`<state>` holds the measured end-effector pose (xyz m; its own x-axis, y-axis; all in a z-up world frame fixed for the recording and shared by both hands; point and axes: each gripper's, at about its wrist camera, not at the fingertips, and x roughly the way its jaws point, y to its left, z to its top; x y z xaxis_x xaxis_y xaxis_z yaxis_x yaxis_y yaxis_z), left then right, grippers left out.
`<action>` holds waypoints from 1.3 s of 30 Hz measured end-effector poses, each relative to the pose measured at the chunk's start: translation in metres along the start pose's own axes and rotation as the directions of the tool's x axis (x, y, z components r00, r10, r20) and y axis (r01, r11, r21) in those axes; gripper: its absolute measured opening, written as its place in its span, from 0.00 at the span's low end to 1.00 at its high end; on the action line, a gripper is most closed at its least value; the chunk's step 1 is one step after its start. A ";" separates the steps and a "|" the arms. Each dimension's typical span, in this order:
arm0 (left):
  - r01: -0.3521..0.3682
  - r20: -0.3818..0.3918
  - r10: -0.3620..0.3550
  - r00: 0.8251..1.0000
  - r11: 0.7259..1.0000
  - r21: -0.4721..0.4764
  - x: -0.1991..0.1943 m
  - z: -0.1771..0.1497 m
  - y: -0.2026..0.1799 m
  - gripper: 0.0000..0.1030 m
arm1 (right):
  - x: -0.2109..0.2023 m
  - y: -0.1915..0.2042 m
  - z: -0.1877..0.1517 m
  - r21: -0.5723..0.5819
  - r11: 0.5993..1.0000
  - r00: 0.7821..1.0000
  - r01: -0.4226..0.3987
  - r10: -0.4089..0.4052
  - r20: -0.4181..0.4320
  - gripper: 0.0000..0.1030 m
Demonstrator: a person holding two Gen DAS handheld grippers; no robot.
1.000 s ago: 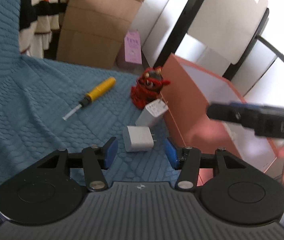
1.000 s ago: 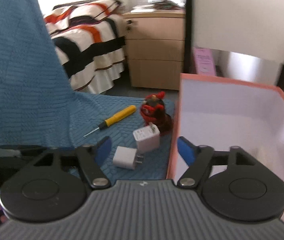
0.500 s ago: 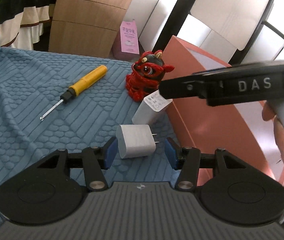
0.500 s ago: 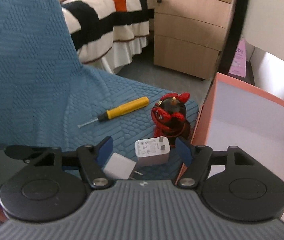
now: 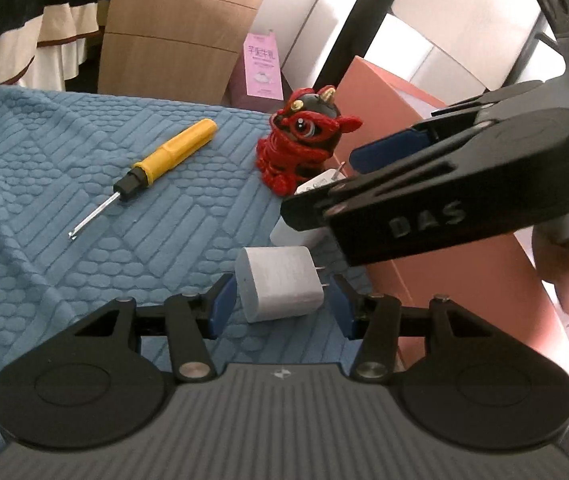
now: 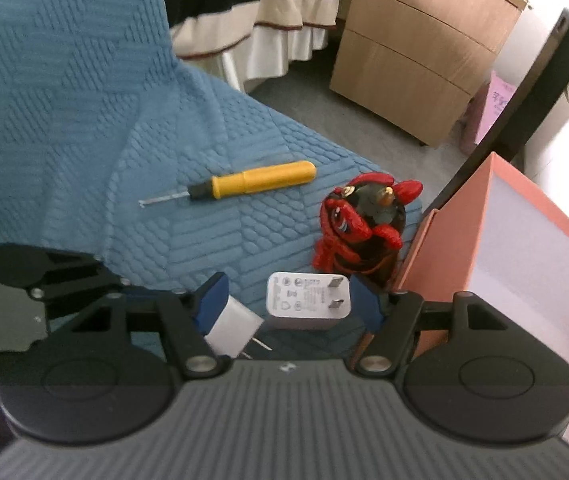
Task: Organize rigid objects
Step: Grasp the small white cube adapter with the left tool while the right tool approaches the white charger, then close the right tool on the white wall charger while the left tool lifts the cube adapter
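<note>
From the left wrist view, the left gripper (image 5: 280,306) stands wide, its blue pads on either side of a rounded white charger (image 5: 278,289) that lies on the blue quilted cover (image 5: 44,200); I cannot tell whether the pads touch it yet. Ahead and to the left of that gripper lies a yellow screwdriver (image 5: 156,164). Straight ahead sits a red figurine (image 5: 304,136), and a second white charger (image 5: 304,216) lies between it and the gripper, half hidden under the right gripper (image 5: 388,152), which crosses in from the right. To the right stands the pink box (image 5: 424,272).

From the right wrist view, the right gripper (image 6: 288,300) is also wide, straddling the second charger (image 6: 308,300), prongs facing up. The rounded charger (image 6: 232,326) sits at its left finger, with the left gripper (image 6: 64,276) behind it. The figurine (image 6: 360,224) is just ahead, the screwdriver (image 6: 244,184) farther ahead to the left, and the box (image 6: 496,240) to the right; the part of its inside that shows holds nothing.

By my reckoning nothing is put away yet: both chargers are about to be picked up, everything remains.

Count: two chargers, one screwdriver, one figurine, one box.
</note>
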<state>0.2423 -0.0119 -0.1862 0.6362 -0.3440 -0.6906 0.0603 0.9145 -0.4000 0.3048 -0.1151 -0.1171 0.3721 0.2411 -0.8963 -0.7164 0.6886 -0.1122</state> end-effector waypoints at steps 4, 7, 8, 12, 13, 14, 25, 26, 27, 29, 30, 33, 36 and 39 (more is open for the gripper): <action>-0.013 -0.001 0.013 1.000 1.000 0.012 0.002 -0.001 0.000 0.55 | 0.008 0.003 0.003 -0.029 0.999 0.999 0.033 -0.034 -0.029 0.66; -0.015 -0.010 0.015 1.000 1.000 0.010 0.004 -0.002 0.000 0.55 | 0.014 0.006 0.006 -0.056 0.997 0.997 0.055 -0.057 -0.048 0.66; -0.014 -0.009 0.014 1.000 1.000 0.014 0.004 -0.003 0.000 0.55 | 0.017 0.007 0.007 -0.063 0.996 0.997 0.057 -0.060 -0.055 0.66; -0.012 -0.002 0.012 1.000 1.000 0.022 0.006 -0.004 -0.001 0.54 | 0.028 0.011 0.008 -0.083 0.995 0.993 0.060 -0.068 -0.100 0.64; -0.010 -0.001 0.010 1.000 1.000 0.027 0.006 -0.004 -0.002 0.51 | 0.028 0.012 0.007 -0.091 0.993 0.991 0.069 -0.079 -0.105 0.64; -0.006 -0.001 0.006 1.000 1.000 0.026 0.005 -0.003 -0.002 0.50 | 0.028 0.012 0.007 -0.089 0.994 0.991 0.070 -0.079 -0.107 0.64; -0.031 0.013 0.031 0.999 0.999 -0.017 -0.006 -0.008 -0.001 0.28 | 0.026 0.011 0.004 -0.085 0.994 0.992 0.075 -0.083 -0.092 0.55; -0.035 0.015 0.035 0.999 0.999 -0.025 -0.008 -0.008 0.000 0.22 | 0.025 0.011 0.004 -0.084 0.993 0.993 0.079 -0.086 -0.086 0.55; -0.039 0.018 0.040 0.999 0.999 -0.034 -0.010 -0.008 0.000 0.19 | 0.023 0.011 0.004 -0.081 0.993 0.993 0.084 -0.091 -0.079 0.55; -0.052 0.023 0.054 0.998 0.997 -0.050 -0.015 -0.009 0.002 0.09 | 0.020 0.011 0.003 -0.070 0.994 0.994 0.089 -0.093 -0.064 0.55; -0.061 0.025 0.062 0.998 0.997 -0.057 -0.017 -0.009 0.004 0.09 | 0.017 0.011 0.003 -0.061 0.994 0.994 0.090 -0.094 -0.057 0.55; -0.059 0.033 0.063 0.997 0.993 -0.103 -0.023 -0.009 0.014 0.09 | 0.008 0.011 -0.001 -0.028 0.995 0.995 0.092 -0.092 -0.030 0.55; -0.024 0.039 0.030 0.999 0.989 -0.143 -0.027 -0.009 0.021 0.09 | 0.000 0.012 -0.006 -0.017 0.994 0.994 0.108 -0.108 -0.017 0.55; -0.016 0.061 0.026 0.998 0.987 -0.161 -0.031 -0.009 0.021 0.10 | -0.002 0.008 -0.011 0.007 0.995 0.995 0.104 -0.104 -0.011 0.54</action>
<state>0.2168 0.0166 -0.1786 0.6830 -0.3064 -0.6630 -0.0746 0.8738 -0.4806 0.2914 -0.1174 -0.1204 0.4376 0.1606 -0.8847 -0.6696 0.7149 -0.2015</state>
